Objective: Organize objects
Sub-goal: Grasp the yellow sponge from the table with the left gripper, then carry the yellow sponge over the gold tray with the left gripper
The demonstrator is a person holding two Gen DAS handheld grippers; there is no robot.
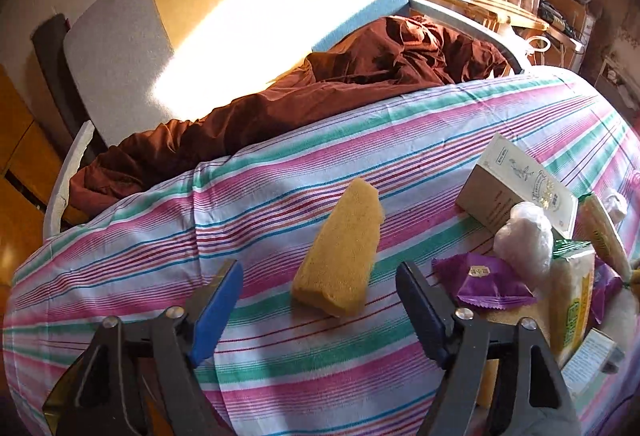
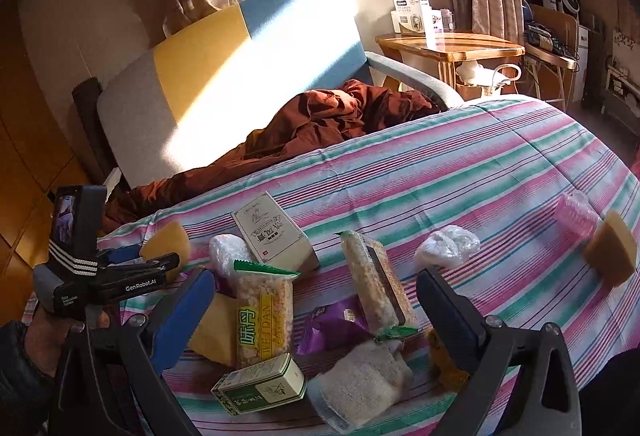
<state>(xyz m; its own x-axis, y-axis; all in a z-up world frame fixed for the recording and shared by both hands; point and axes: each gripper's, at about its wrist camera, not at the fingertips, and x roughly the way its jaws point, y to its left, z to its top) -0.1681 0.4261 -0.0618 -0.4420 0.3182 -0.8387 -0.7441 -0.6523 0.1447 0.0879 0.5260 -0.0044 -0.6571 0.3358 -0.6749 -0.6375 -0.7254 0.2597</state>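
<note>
A yellow sponge (image 1: 340, 248) lies on the striped sheet (image 1: 280, 356). My left gripper (image 1: 320, 268) hovers over its near end, jaws open on either side and not touching it. In the right wrist view, the left gripper (image 2: 156, 262) is at the left, by that sponge (image 2: 168, 240). My right gripper (image 2: 314, 276) stands open above a pile: two rice-cracker packs (image 2: 264, 312) (image 2: 376, 284), a purple packet (image 2: 332, 324), a cream box (image 2: 272, 232), a small green box (image 2: 260, 384) and a white pad (image 2: 360, 384). Nothing is between its fingers.
White plastic wads (image 2: 448, 246) (image 2: 228, 248), a pink ribbed roll (image 2: 576, 216) and a second yellow sponge (image 2: 612, 252) lie on the sheet. Behind are a sofa with a brown blanket (image 2: 320, 116) and a wooden side table (image 2: 448, 44) with boxes.
</note>
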